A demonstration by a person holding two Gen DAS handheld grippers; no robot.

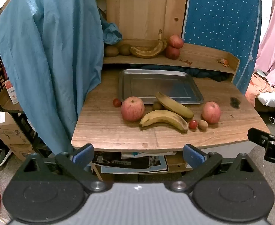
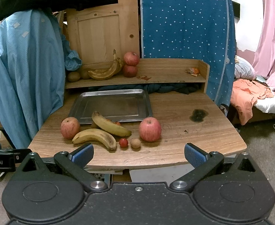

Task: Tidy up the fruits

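Both grippers are hovering short of the table's near edge: I am holding the left gripper and the right gripper with fingers spread wide apart and nothing between them. Beyond them, the metal tray is lying bare at mid-table. Loose fruit is sitting just in front of it: two bananas crossing each other, one apple to their left, a second apple to their right, then a kiwi and a cherry tomato nearest me. More fruit is resting on the rear shelf. I am judging that sorting is not yet begun; the next move calls for advancing one gripper over a fruit and closing on it.
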